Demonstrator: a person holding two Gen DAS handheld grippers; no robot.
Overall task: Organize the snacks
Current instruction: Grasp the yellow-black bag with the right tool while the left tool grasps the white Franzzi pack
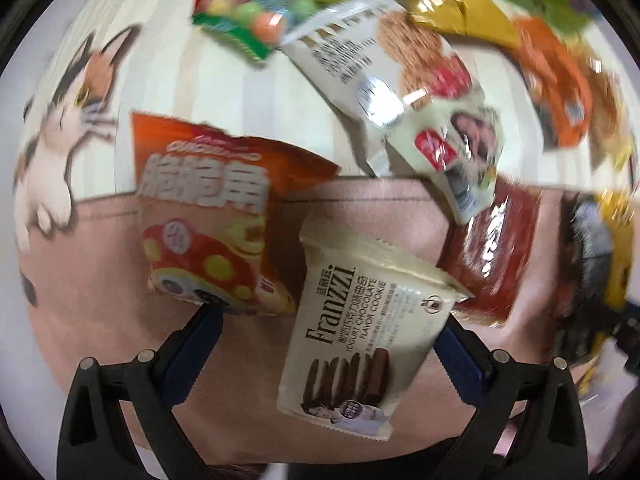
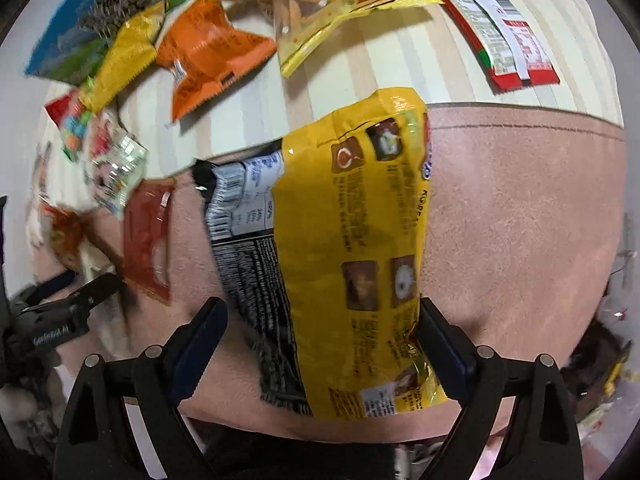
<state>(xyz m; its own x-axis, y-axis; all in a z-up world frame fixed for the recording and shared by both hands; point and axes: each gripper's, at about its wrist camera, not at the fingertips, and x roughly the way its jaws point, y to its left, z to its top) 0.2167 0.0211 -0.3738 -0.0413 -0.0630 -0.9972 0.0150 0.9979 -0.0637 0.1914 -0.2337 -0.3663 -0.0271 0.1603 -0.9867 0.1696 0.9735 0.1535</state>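
Pink mat (image 2: 520, 220) right of the yellow bag (image 2: 352, 248) seems free.

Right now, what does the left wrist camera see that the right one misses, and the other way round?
Only the left view shows the Franzzi cookie pack between the open left gripper fingers, a mushroom-print orange bag and a cartoon cat on the striped cloth.

Only the right view shows the large yellow packet over a black packet, between the open right gripper fingers, plus a blue bag.

Both show the pink mat, a dark red pouch and the candy-ball bag.
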